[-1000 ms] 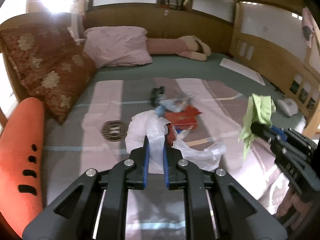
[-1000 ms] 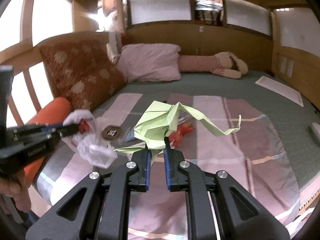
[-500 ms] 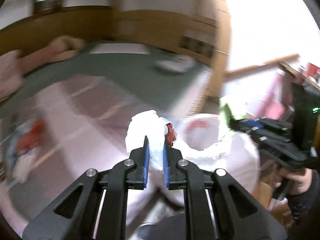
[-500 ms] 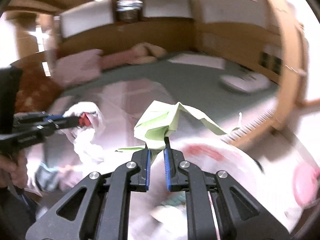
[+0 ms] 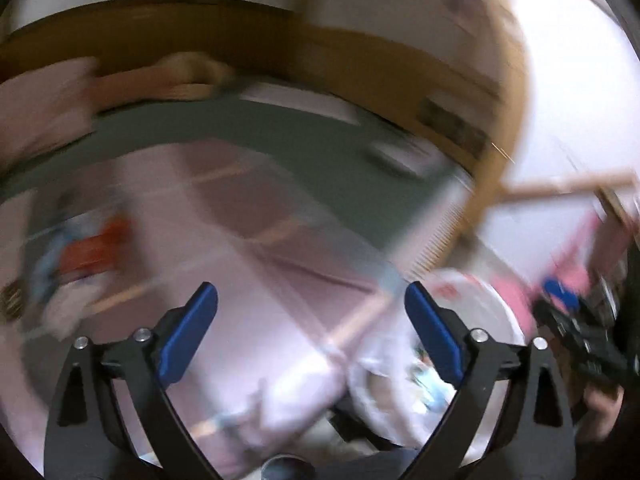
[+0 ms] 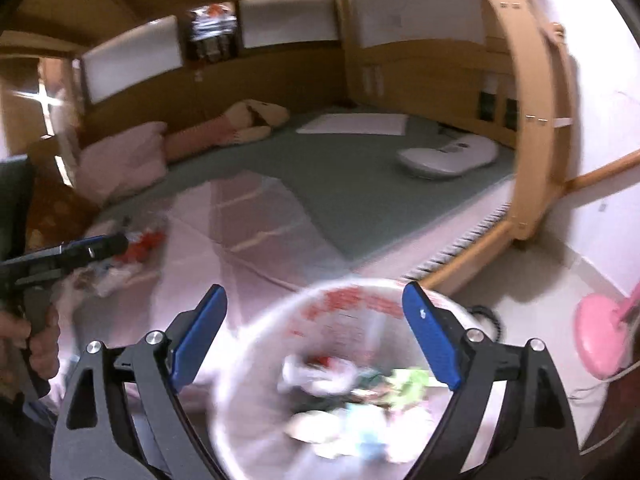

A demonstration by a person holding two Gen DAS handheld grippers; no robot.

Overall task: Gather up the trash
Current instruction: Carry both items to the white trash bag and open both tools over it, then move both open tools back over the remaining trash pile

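Bedside bin (image 6: 256,344), green paper (image 6: 406,384) inside, right gripper (image 6: 314,338) jaws opening

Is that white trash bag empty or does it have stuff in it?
Not empty. The white trash bag holds green paper and white wrappers.

Each gripper is a black frame of angled struts with triangular cut-outs, joined by round silver screws. The left gripper (image 5: 311,336) carries two long blue pads on its fingers (image 5: 188,336), slanting toward 11 and 1 o'clock. The right gripper (image 6: 314,336) matches it, with a small pale mark on its right blue pad. A hand (image 6: 38,344) at 9 o'clock wraps a dark pistol-style handle; no sleeve can be made out
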